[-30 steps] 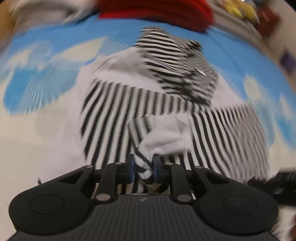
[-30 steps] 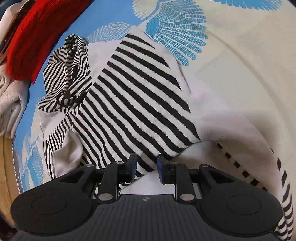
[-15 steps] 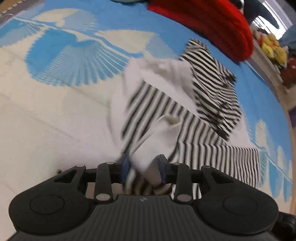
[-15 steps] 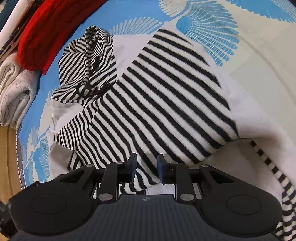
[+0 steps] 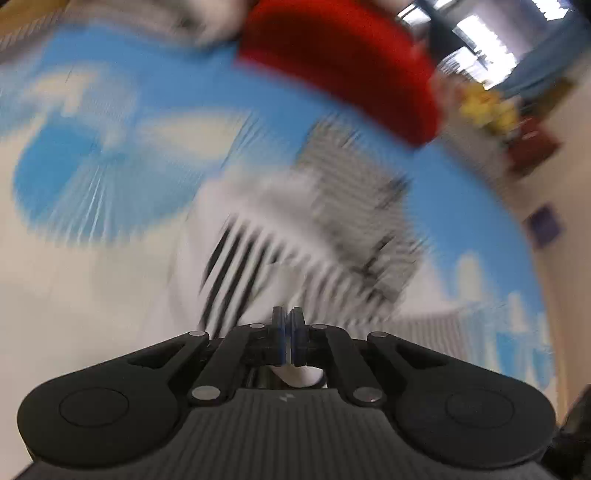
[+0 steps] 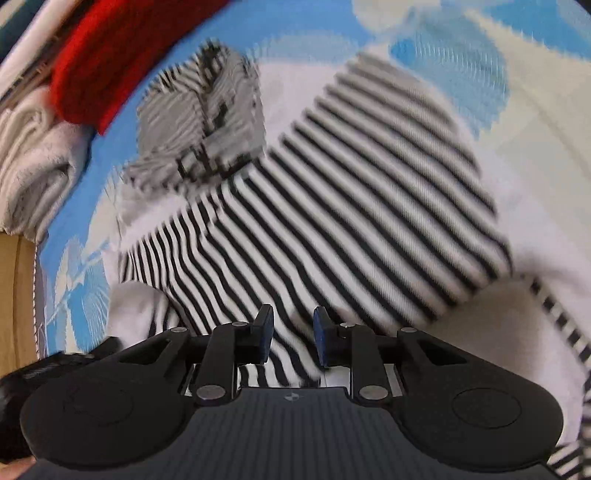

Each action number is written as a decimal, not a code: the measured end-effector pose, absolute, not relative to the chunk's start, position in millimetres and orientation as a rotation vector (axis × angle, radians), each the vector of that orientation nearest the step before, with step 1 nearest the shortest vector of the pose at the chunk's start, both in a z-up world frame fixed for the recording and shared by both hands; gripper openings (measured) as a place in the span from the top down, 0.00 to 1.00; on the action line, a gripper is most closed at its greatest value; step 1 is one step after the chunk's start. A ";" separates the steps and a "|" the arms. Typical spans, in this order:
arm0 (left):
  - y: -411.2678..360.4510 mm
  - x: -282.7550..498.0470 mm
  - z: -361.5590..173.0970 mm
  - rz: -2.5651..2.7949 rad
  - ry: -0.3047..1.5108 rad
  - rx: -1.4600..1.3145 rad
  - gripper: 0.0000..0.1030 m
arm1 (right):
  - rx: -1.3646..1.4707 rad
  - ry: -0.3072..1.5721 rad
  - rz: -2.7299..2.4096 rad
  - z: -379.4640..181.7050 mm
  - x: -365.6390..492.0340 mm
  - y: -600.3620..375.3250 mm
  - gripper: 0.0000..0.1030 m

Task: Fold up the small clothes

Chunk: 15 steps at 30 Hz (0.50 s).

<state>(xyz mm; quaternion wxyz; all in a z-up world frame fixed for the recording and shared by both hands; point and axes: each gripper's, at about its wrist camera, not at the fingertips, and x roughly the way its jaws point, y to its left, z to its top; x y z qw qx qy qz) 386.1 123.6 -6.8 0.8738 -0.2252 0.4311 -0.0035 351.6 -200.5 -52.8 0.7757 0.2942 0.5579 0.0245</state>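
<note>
A blue and cream sheet [image 6: 517, 122] printed with fan-like feather shapes is covering the whole surface, looking smooth and flat, and in the left view it is running up toward 12 o'clock, where bright windows [image 5: 476, 33] are glaring at 1 o'clock beside a blurred clutter of yellow and dark red things. A wooden edge [image 6: 14, 295] is showing at 9 o'clock in the right view. The striped top [image 6: 362, 206], a soft knit in black and white bands with plain white panels, is lying spread across the middle of the sheet, its hood bunching in a crumpled heap toward 11 o'clock. A thick red fabric [image 6: 110, 55] is lying at 11 o'clock, touching a rolled white towel [image 6: 33, 162] with a fluffy pile at 9 o'clock. The left gripper [image 5: 288, 332] is pinching a white fold of the top, its blue pads nearly meeting. The right gripper [image 6: 291, 332] is hanging narrowly parted over the top's striped hem at 6 o'clock; whether it is gripping cloth, I cannot tell.
</note>
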 end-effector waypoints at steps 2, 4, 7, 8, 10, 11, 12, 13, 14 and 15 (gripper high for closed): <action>124.7 376.1 22.6 -0.041 0.766 -0.438 0.98 | 0.607 1.132 0.049 -38.9 350.7 -200.7 0.75; 130.3 366.1 36.9 -0.035 0.708 -0.438 0.98 | 0.604 1.061 0.043 -27.7 348.2 -202.9 0.75; 144.1 358.2 23.0 0.032 0.776 -0.512 0.97 | 0.598 1.007 0.037 -20.7 347.8 -205.3 0.75; 147.9 360.2 11.0 0.079 0.854 -0.523 0.96 | 0.600 1.013 0.032 -22.6 348.9 -206.9 0.75; 153.5 367.2 -15.6 0.165 1.028 -0.508 0.95 | 0.615 1.062 0.015 -33.4 352.9 -209.6 0.75; 157.2 368.5 -25.9 0.193 1.063 -0.524 0.95 | 0.621 1.110 -0.001 -42.1 354.1 -211.7 0.75; 158.1 368.4 -29.9 0.206 1.062 -0.530 0.95 | 0.624 1.170 -0.027 -52.9 355.4 -213.6 0.75; 154.0 371.1 -29.6 0.199 1.050 -0.494 0.95 | 0.639 1.220 -0.061 -63.8 354.8 -216.6 0.75; 149.5 374.2 -25.8 0.177 1.029 -0.445 0.95 | 0.660 1.249 -0.094 -71.9 353.0 -220.3 0.75; 142.3 375.8 -22.6 0.149 0.997 -0.395 0.93 | 0.674 1.269 -0.119 -78.2 352.0 -223.8 0.75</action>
